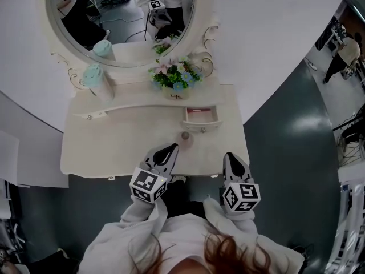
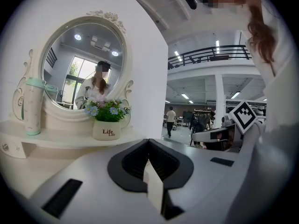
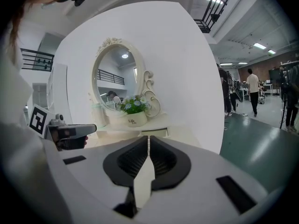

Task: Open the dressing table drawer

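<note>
While your left tongs and right tongs sit closed and empty, the pulled-out dressing table drawer lies beyond them, well apart.

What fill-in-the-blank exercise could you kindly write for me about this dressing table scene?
The small drawer of the dressing table stands ____.
The flower pot is labelled ____.
The left gripper and the right gripper both have their jaws ____, holding nothing.
Missing words: open; Life; shut.
</note>
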Motion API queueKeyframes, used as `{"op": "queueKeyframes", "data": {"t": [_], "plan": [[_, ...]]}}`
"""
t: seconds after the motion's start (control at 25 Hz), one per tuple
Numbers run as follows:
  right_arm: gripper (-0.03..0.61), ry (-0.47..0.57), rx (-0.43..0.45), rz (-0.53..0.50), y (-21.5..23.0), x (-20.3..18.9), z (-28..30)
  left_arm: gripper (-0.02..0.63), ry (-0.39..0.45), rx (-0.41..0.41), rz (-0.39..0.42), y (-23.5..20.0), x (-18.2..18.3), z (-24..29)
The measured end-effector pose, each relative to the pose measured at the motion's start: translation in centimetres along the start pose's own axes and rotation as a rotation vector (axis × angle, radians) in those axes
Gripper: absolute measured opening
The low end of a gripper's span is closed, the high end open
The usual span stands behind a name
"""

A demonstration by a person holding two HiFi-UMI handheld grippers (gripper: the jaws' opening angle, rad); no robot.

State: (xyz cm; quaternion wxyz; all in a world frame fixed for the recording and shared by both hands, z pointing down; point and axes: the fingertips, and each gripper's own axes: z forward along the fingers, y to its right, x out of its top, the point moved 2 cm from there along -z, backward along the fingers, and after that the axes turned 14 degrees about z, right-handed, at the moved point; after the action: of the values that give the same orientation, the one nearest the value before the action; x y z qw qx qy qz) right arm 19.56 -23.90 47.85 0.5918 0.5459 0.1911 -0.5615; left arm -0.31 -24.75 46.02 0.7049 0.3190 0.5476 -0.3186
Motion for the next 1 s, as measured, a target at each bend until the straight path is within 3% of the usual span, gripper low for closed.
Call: {"op": "queueKeyframes", "data": {"t": [1.0], "plan": [[0.038, -0.01, -0.001, -0.021, -0.5, -0.52, 0.5, 0.017, -0.016, -0.023, -0.009, 0.05, -0.62, 0.34]]}}
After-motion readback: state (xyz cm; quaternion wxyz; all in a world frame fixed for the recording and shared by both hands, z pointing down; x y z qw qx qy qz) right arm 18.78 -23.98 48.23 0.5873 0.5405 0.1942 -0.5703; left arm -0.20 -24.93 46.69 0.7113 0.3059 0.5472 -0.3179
